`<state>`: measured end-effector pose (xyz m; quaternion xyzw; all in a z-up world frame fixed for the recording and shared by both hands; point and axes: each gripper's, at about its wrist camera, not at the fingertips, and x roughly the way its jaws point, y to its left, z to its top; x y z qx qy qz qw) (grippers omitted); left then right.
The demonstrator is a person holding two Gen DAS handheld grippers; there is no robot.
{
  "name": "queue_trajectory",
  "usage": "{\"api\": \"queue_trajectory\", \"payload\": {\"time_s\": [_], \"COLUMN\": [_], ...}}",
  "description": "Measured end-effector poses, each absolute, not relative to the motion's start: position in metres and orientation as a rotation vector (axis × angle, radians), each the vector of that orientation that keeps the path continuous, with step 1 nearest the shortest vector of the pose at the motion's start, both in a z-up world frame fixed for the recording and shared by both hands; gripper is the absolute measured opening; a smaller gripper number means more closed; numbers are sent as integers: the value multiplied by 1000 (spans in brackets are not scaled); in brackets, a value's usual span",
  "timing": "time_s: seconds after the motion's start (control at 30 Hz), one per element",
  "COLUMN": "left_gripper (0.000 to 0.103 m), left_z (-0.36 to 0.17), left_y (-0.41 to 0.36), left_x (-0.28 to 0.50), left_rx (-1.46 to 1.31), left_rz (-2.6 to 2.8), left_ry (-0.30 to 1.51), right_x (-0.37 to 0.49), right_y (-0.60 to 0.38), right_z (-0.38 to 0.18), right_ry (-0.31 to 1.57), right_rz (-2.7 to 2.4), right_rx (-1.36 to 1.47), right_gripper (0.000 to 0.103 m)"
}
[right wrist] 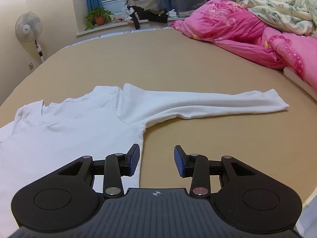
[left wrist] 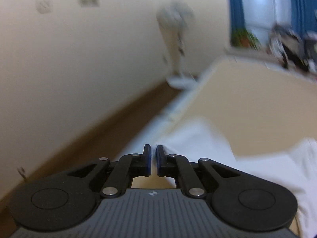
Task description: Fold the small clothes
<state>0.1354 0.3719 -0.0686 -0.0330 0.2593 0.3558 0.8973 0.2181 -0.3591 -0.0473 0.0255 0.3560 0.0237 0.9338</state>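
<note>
From the left wrist, the picture is blurry. The left gripper (left wrist: 153,159) has its jaws pressed almost together, and I cannot tell whether any cloth is caught between them. The white shirt (left wrist: 263,170) lies just beside it, to the right, on the tan bed (left wrist: 247,103). A fan (left wrist: 176,37) stands by the wall.

From the right wrist, the right gripper (right wrist: 156,160) has its jaws apart with nothing in them. The white shirt (right wrist: 65,127) lies flat on the tan bed (right wrist: 158,59). Its side edge is under the left finger. Its long sleeve (right wrist: 218,103) stretches out to the right, ahead of the gripper. A pink blanket (right wrist: 247,35) is far behind.
</note>
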Motion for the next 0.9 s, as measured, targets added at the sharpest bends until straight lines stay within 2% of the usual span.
{"api": "queue_trajectory", "payload": {"time_s": [0.1, 0.23, 0.3, 0.4, 0.47, 0.6, 0.8, 0.83, 0.9], "left_gripper": [20, 21, 21, 22, 28, 29, 28, 26, 14], "left_z": [-60, -57, -66, -101, -122, -138, -162, -159, -154], "left_y": [395, 427, 443, 461, 465, 469, 475, 490, 489], "left_x": [109, 68, 52, 44, 46, 65, 71, 76, 83], "left_rx": [-138, -418, -654, -1058, -1210, -1221, -1248, -1244, -1190], "left_rz": [879, 908, 802, 601, 537, 555, 603, 604, 614], "left_ry": [497, 451, 443, 484, 532, 591, 582, 575, 564], "right_x": [219, 220, 221, 223, 223, 224, 224, 224, 225], "right_y": [-355, -352, -351, -348, -345, -338, -338, -339, -340], "right_z": [-49, -50, -51, -51, -51, -53, -55, -56, -57], "right_ry": [731, 736, 738, 742, 743, 743, 751, 755, 760], "right_rz": [56, 60, 60, 64, 68, 74, 61, 58, 55], "right_rx": [39, 32, 28, 27, 23, 12, 9, 9, 4], "right_gripper": [40, 40, 40, 40, 40, 40, 40, 40, 40]}}
